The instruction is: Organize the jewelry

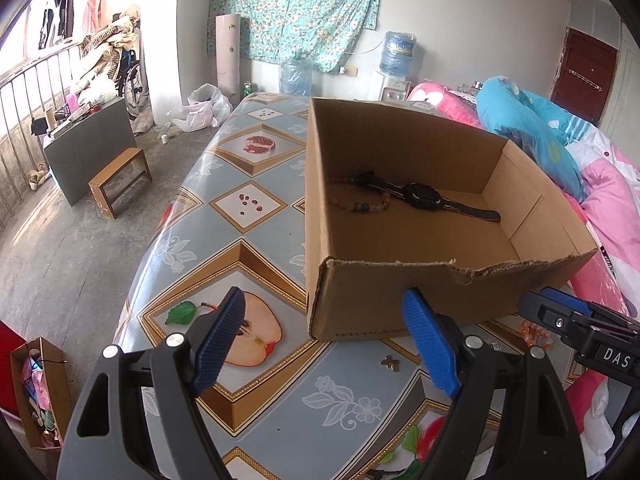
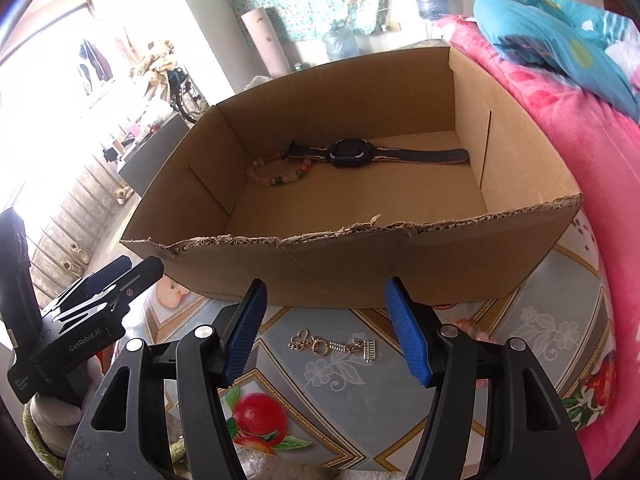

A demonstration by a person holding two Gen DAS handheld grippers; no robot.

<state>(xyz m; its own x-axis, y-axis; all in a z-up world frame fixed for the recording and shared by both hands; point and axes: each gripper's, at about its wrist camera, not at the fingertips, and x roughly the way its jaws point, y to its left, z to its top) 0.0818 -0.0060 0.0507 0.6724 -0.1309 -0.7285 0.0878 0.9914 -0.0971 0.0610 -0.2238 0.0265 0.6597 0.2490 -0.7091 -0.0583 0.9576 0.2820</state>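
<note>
An open cardboard box [image 1: 400, 292] [image 2: 360, 264] stands on the fruit-patterned table [image 1: 248, 200]. Inside lie a black watch [image 1: 424, 197] [image 2: 348, 153] and a beaded bracelet [image 1: 360, 202] [image 2: 280, 176]. In front of the box a gold chain with charms [image 2: 334, 347] lies on the table; its butterfly charm shows in the left wrist view [image 1: 391, 363]. An orange bead bracelet [image 1: 536, 332] [image 2: 470, 326] lies near the box's front right corner. My left gripper [image 1: 324, 344] is open and empty before the box. My right gripper [image 2: 326, 330] is open and empty above the chain.
A bed with pink and blue quilts [image 1: 560, 140] [image 2: 580, 120] borders the table's right side. The table's left edge drops to the floor, where a small wooden stool [image 1: 120, 184] and a box of clutter [image 1: 38, 392] stand.
</note>
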